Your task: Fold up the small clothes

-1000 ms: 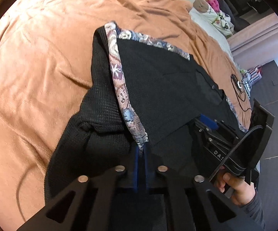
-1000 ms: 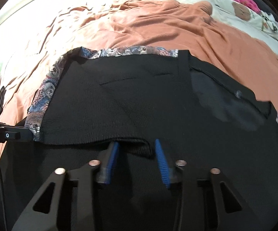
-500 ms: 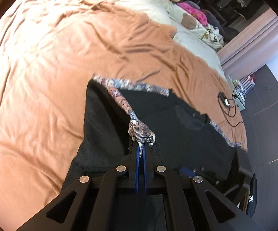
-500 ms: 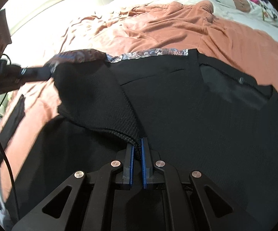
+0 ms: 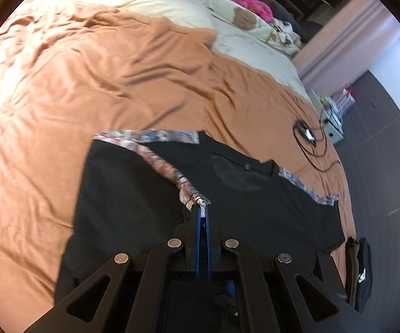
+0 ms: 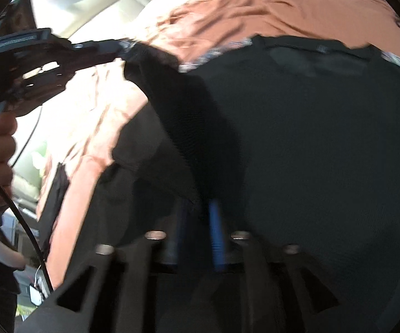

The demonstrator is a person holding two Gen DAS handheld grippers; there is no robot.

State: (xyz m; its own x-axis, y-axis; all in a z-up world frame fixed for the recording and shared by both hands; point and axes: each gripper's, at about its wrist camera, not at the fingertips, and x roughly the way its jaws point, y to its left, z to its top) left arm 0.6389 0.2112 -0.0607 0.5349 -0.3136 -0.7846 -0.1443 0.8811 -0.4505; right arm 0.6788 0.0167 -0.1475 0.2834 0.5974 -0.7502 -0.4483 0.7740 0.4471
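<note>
A black top lies on the bed's orange blanket, barely folded. The left gripper pinches its patterned trim, lifted; the right gripper has just been opening, cloth edge between its fingers.

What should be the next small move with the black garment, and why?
Probably carry the left gripper across and lay its sleeve flat on the black garment. It is shut on the patterned cuff, lifted off the orange blanket, while the right gripper has just been opening.
</note>
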